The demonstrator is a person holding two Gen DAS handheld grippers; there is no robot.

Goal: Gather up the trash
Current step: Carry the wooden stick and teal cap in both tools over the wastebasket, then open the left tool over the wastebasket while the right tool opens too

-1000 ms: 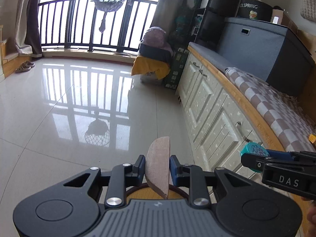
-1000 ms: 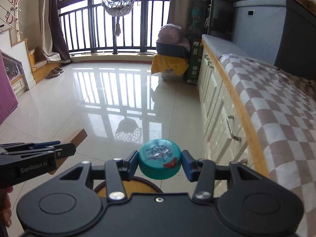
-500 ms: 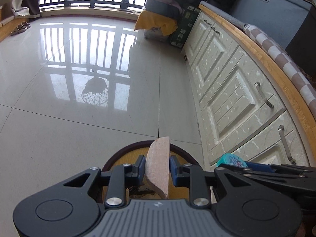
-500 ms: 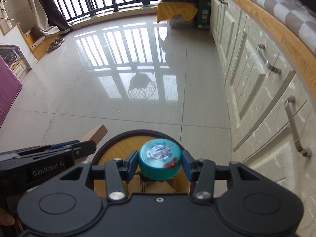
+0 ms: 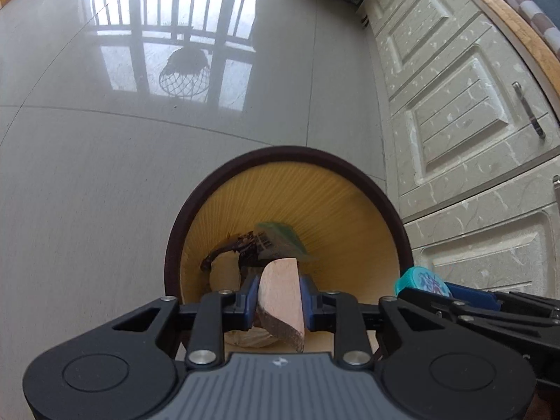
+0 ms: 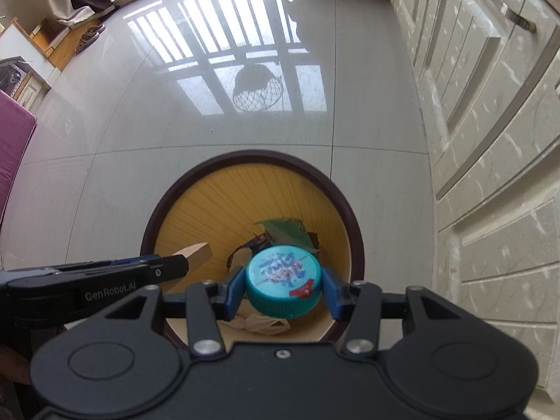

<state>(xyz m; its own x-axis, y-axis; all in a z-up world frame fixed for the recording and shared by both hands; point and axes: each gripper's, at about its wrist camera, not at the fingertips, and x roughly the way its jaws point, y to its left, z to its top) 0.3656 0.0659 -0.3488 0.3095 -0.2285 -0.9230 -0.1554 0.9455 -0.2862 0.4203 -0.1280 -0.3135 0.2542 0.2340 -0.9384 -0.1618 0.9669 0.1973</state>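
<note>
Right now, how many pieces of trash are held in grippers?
2. A wood offcut clamped in the left gripper, and a teal bottle cap in the right gripper, both over the bin.

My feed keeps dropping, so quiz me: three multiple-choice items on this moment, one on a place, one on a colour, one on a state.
1. Where is the bin?
A. on the floor beside the cabinets
B. on the bench
C. by the balcony rail

2. What colour is the bottle cap?
A. red
B. teal
C. white

3. How is the left gripper?
A. open and empty
B. shut on the wood piece
C. shut on a leaf

Answers:
1 A, tiles surround it and cabinet doors stand alongside.
2 B, teal rim between the right gripper fingers.
3 B, both fingers press the wood.
</note>
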